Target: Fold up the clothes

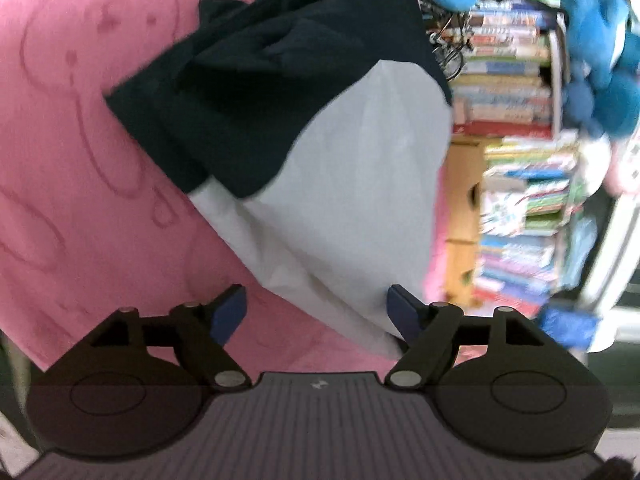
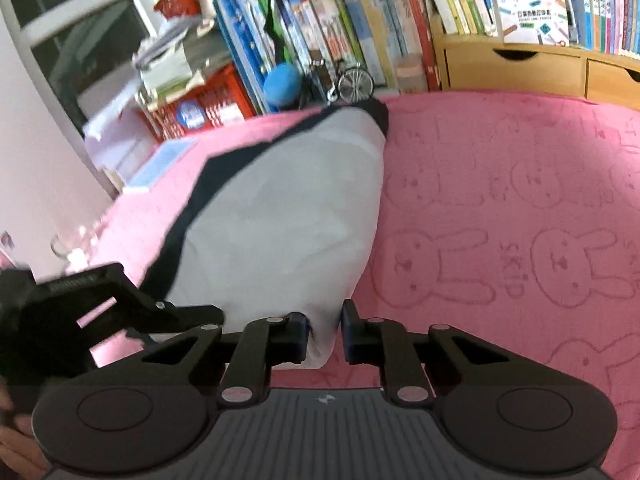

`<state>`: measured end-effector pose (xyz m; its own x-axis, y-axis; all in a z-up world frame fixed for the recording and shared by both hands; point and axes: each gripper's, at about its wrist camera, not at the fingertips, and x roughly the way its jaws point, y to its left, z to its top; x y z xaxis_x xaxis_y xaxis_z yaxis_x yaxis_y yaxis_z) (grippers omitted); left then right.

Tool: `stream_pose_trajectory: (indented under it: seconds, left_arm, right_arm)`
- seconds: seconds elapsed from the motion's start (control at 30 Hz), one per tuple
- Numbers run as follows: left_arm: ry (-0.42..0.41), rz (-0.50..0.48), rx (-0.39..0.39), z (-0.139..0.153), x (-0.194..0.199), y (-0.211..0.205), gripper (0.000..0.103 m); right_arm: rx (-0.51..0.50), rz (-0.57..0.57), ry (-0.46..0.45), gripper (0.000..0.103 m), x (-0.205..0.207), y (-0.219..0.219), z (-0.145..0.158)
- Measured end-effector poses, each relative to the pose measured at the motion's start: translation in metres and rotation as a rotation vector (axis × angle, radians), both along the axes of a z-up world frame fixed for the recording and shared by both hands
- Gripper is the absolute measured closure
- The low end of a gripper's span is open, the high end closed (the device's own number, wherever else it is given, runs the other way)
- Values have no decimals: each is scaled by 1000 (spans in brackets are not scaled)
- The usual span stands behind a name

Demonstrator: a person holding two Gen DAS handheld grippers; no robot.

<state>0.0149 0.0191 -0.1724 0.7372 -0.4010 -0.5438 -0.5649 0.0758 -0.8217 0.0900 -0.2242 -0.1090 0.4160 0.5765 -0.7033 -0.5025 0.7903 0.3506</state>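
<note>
Pink towelling stamped with rabbit figures covers the surface (image 2: 500, 208) on which the garment (image 2: 280, 216) lies; it is a pale grey piece with dark navy parts, spread in a loose wedge that runs from the far edge of the cloth down to the near side; in the left wrist view the navy part is bunched in folds at the far end and the grey part tapers towards the camera.

The right gripper (image 2: 325, 336) angles down at the cloth, its jaws drawn close with the narrow near tip of the grey fabric between them; the left pad touches the fabric, yet a sliver of gap shows at the other pad, so whether they pinch it cannot be told.

The left gripper (image 1: 316, 312) has its jaws standing wide apart; the grey hem passes just beside its right finger (image 1: 404, 312) and nothing is clamped; the same gripper shows as a dark shape (image 2: 100, 304) at the left edge of the right wrist view, just beside the garment's navy border.

Behind the surface stands a shelf packed with books (image 2: 360, 32); a small model bicycle (image 2: 352, 80) and a blue plush toy (image 2: 282, 84) sit near the garment's far end; a wooden drawer unit (image 2: 520, 68) stands at the far right; a clear glass (image 2: 76, 240) rests at the left edge.
</note>
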Motion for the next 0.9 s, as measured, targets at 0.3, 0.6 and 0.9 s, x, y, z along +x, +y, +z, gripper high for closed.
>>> stream_pose_trajectory:
  seconds: [0.3,0.6,0.9]
  left_arm:
    - [-73,119,-85,-11,13,-12,26]
    - [-92,157,95,18,7,16,93]
    - [-44,13,91,3,53,-18,51]
  right_arm:
    - [-7,16,-4,85,1,3,6]
    - [-260,229,-301,84,-35,23,2]
    - [-255,217,-283,84,-36,29,-2]
